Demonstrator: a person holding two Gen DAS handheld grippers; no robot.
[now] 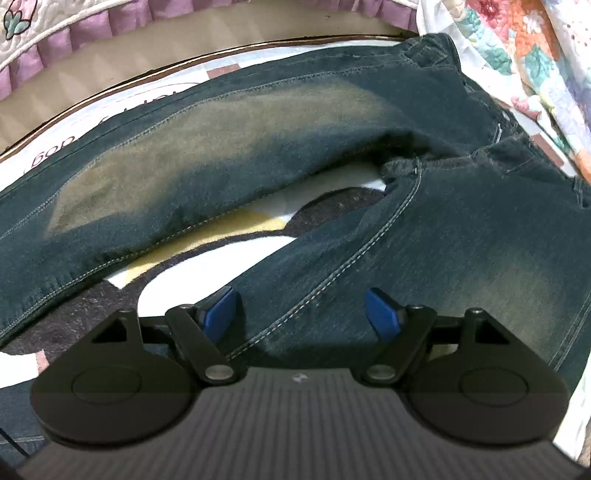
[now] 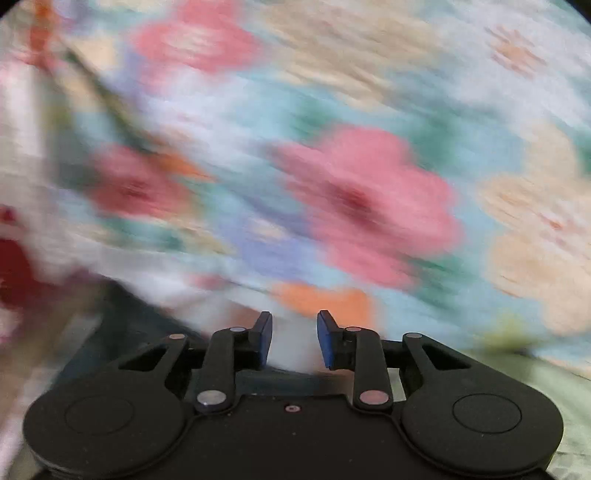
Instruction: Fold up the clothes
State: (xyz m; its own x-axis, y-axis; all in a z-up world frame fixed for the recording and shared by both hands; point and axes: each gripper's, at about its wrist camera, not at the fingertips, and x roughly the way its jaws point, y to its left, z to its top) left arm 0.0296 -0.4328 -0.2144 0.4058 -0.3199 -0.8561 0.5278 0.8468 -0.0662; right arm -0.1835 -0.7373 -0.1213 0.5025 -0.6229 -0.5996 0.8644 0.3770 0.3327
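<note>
Dark denim, faded tan down the thighs: the jeans (image 1: 332, 147) lie spread flat on the bed, waistband toward the far right corner, both legs running off toward the left edge w/ a V-shaped gap between them. Looks like no fold is made yet; legs are apart, not stacked. So the task is at its start, judging by this. Left to do, probably: bring one leg over the other, then fold lengthwise down to a compact stack.

The left gripper (image 1: 303, 314) hangs over the nearer leg, jaws spread wide, nothing between them; whether the tips touch the cloth I can't tell. The right gripper (image 2: 294, 338) has its jaws part open w/ nothing clearly pinched. That view is badly smeared by motion blur, so only a floral quilt (image 2: 351, 192) fills it, maybe w/ a dark bit of denim at lower left.

Surface: the bed carries a fleece blanket (image 1: 207, 251) w/ white, yellow and dark patches under the jeans. Past the far edge sits a purple ruffled trim (image 1: 92, 26) on a quilted cover, and the floral quilt is bunched at the right edge.
</note>
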